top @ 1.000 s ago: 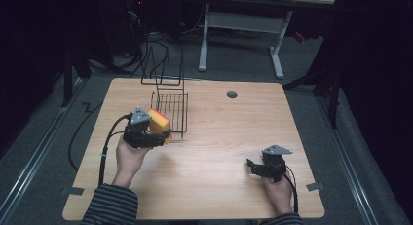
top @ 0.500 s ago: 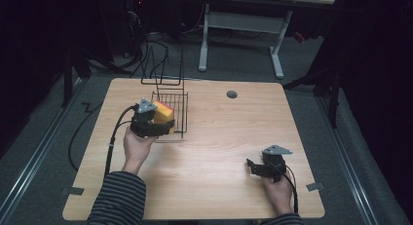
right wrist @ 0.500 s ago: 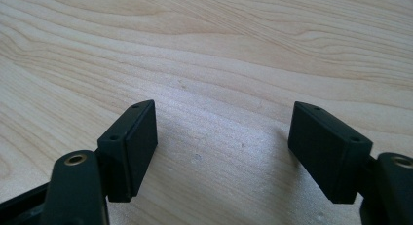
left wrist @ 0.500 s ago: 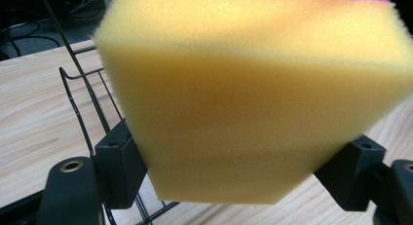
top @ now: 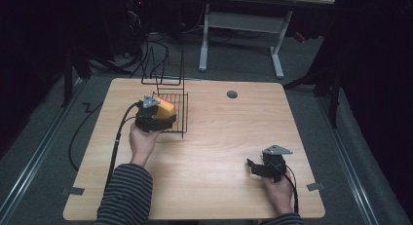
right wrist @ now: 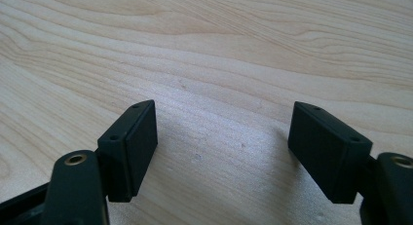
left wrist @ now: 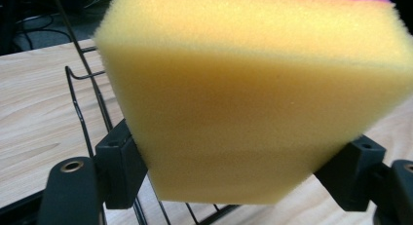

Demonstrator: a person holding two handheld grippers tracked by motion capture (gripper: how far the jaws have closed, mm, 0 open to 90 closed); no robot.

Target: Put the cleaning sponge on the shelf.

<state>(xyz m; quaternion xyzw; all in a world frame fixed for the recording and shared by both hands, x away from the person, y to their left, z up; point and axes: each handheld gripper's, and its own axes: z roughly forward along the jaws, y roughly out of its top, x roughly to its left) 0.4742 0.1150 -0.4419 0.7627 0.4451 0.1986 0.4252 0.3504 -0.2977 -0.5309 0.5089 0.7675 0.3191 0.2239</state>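
A thick yellow sponge with a pink top layer sits squeezed between the two black jaws of my left gripper. In the high view that left gripper holds the sponge over the near left part of a black wire basket. Basket wires run just below and to the left of the sponge. My right gripper rests low over the table's near right part, jaws wide apart, with bare wood between its pads.
The wooden table has a small grey round cap at the back middle. The basket's tall wire handle rises at its far side. A black cable trails from the left gripper off the table's left edge.
My left hand has carried the sponge away from me and slightly right, from beside the basket's near left corner to over the basket. The right gripper has stayed put.
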